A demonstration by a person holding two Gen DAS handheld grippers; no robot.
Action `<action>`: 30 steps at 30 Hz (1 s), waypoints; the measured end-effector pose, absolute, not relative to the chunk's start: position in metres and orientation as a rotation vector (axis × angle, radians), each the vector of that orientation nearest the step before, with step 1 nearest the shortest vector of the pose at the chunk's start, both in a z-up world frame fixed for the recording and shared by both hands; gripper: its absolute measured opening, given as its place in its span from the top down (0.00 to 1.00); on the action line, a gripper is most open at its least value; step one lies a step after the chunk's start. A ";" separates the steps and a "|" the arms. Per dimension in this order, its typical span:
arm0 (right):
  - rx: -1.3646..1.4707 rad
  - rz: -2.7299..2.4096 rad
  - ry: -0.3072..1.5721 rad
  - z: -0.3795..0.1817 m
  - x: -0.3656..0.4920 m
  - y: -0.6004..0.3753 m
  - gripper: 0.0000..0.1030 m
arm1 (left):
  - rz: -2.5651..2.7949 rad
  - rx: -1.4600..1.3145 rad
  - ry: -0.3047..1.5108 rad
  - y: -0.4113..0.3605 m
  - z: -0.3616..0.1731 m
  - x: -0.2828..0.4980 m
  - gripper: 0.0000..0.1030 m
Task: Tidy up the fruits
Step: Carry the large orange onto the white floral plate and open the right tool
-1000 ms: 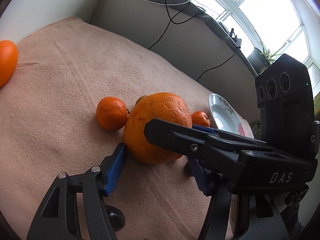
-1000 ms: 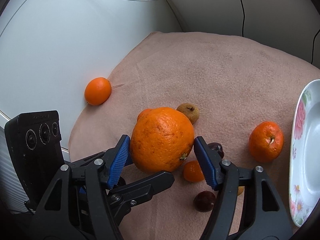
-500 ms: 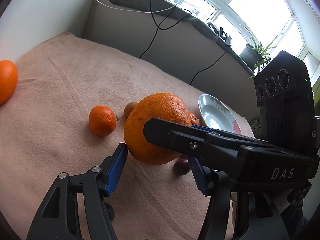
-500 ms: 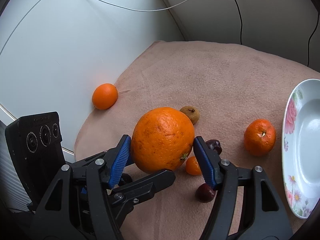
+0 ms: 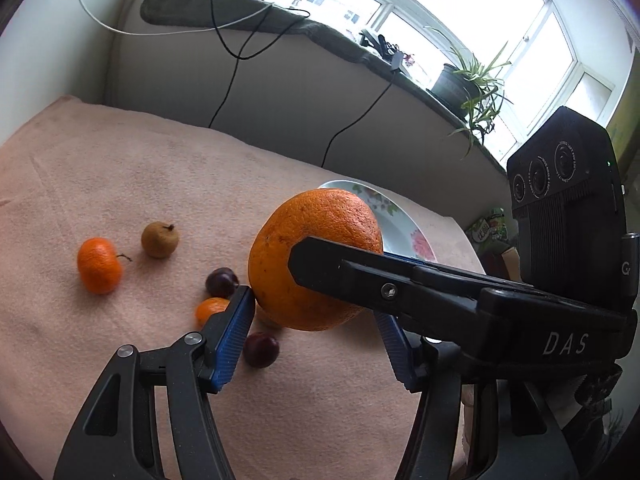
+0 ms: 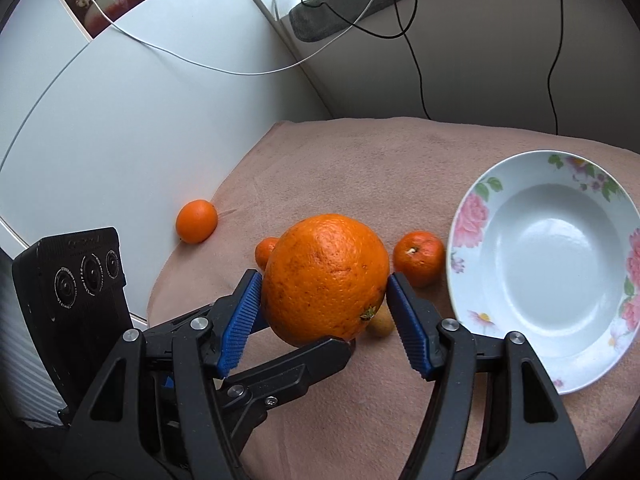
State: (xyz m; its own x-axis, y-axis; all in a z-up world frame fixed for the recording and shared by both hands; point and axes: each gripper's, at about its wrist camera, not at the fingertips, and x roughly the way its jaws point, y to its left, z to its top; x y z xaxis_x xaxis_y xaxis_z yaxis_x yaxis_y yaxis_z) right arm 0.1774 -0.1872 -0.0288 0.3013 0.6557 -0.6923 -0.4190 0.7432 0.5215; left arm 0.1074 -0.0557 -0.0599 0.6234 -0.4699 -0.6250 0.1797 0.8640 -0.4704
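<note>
A large orange (image 5: 312, 258) (image 6: 326, 278) hangs in the air above the pink cloth, squeezed between both grippers at once. My left gripper (image 5: 316, 328) has its blue pads on the orange's sides. My right gripper (image 6: 324, 314) grips it crosswise, and its black finger (image 5: 400, 284) crosses the left wrist view. A white flowered plate (image 6: 548, 248) (image 5: 394, 226) lies empty to the right. On the cloth lie a tangerine (image 5: 99, 266), a brown fruit (image 5: 160, 239), two dark plums (image 5: 222, 282) (image 5: 261, 350) and a small orange fruit (image 5: 210, 310).
Another tangerine (image 6: 418, 258) lies beside the plate, and an orange (image 6: 197, 221) sits at the cloth's far left edge by the white wall (image 6: 140, 120). Cables (image 5: 236, 40) hang down the grey ledge behind. A potted plant (image 5: 464, 76) stands on the sill.
Both grippers have lifted the large orange off the cloth and carried it right, toward the plate. The small fruits it hid now show beneath it.
</note>
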 end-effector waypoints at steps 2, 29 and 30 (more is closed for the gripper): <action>0.275 0.700 1.037 -0.027 0.177 -0.202 0.35 | -0.406 -0.373 0.820 -0.068 -0.058 0.112 0.42; 0.405 0.472 1.025 -0.046 0.193 -0.302 0.35 | -0.540 -0.274 0.846 -0.144 -0.058 0.129 0.42; 0.395 0.458 1.018 -0.043 0.193 -0.303 0.35 | -0.540 -0.270 0.842 -0.143 -0.056 0.128 0.42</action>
State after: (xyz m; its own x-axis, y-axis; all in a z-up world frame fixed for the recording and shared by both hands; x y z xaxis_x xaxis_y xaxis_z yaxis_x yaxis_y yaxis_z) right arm 0.1931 -0.3029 -0.0430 0.4461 0.5369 -0.7160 -0.1800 0.8375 0.5159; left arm 0.1280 -0.1429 -0.0562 0.5426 -0.5527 -0.6325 0.3447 0.8332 -0.4323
